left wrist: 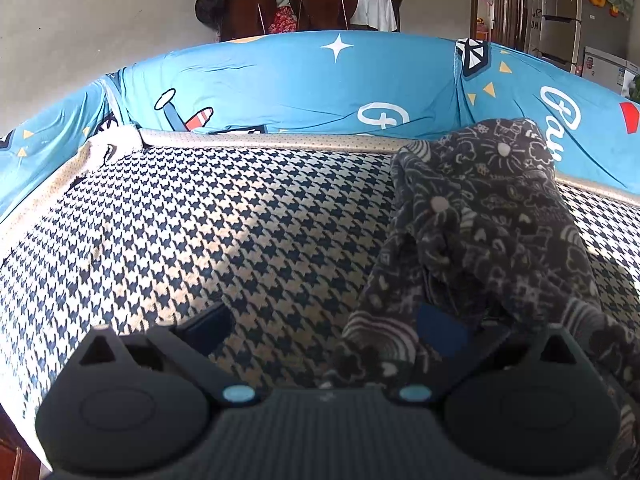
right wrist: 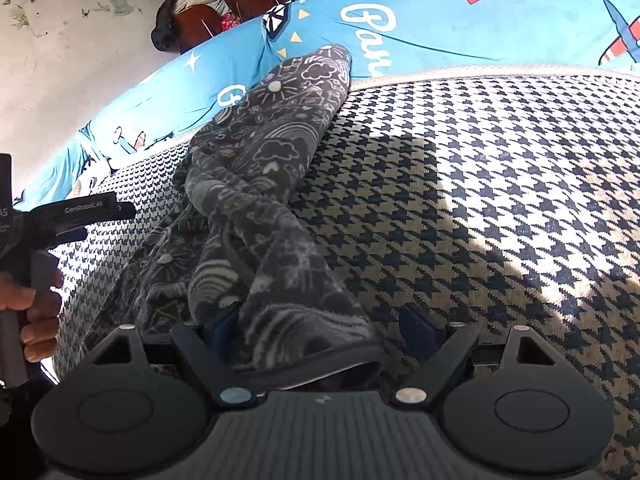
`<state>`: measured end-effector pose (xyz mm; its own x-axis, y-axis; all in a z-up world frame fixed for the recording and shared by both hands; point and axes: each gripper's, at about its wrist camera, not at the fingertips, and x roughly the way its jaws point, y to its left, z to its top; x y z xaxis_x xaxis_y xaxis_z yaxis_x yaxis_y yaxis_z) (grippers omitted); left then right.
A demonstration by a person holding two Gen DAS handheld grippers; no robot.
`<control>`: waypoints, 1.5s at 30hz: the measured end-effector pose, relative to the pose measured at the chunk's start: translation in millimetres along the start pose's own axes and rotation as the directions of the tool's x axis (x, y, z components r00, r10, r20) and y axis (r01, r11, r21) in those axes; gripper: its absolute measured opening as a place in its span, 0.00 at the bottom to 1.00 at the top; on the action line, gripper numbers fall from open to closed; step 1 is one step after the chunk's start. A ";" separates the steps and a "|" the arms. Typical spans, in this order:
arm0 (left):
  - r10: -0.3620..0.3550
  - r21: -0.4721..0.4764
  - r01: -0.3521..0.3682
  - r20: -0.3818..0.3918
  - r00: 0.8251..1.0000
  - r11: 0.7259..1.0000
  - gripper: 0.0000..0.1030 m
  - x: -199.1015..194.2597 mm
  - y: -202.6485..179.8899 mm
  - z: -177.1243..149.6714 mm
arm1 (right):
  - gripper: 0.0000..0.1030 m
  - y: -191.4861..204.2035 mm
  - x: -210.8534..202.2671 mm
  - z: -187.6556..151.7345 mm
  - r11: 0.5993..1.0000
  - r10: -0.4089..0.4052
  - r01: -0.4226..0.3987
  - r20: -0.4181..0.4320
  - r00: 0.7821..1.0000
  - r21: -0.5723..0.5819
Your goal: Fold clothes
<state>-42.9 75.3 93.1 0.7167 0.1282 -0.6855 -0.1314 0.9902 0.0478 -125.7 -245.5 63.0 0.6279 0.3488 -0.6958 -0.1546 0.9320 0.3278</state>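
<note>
A dark grey fleece garment [left wrist: 480, 208] with a white doodle print lies bunched in a long heap on the houndstooth sofa seat [left wrist: 200, 220]. My left gripper [left wrist: 324, 328] is open, and the garment's near edge lies against its right finger, whose blue pad [left wrist: 440, 332] shows. In the right wrist view the garment [right wrist: 272, 152] runs from the backrest down to my right gripper [right wrist: 320, 326]. That gripper is open, with the garment's near end lying between its fingers, close to the left one. The left gripper [right wrist: 104, 220] shows at the left edge, held by a hand [right wrist: 32, 320].
A blue cartoon-print cover [left wrist: 300, 80] drapes the sofa backrest behind the seat. Beyond it stand brown chairs [left wrist: 320, 0] piled with clothes, and a fridge [left wrist: 560, 12] at the far right. Bare houndstooth seat [right wrist: 480, 200] stretches to the right of the garment.
</note>
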 end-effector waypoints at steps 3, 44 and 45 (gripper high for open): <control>0.011 -0.013 -0.011 -0.013 1.000 1.000 1.00 -0.8 6.5 -4.9 | 0.81 -3.6 5.5 -0.6 0.999 0.016 -0.016 -0.014 1.000 0.047; 0.049 -0.322 -0.072 -0.079 0.996 0.944 1.00 -42.0 120.1 -20.1 | 0.17 181.4 -13.7 -35.6 0.902 0.266 -0.184 0.168 0.949 -0.390; 0.050 -0.334 -0.071 -0.072 0.996 0.940 1.00 -44.0 123.9 -18.9 | 0.17 184.2 -10.6 -37.5 0.900 0.266 -0.186 0.159 0.951 -0.394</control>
<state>-103.7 191.3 115.4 0.6578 0.1730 -0.7330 -0.4037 0.9027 -0.1492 -189.4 -73.8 106.8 0.6771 0.5640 -0.4727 -0.5565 0.8127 0.1725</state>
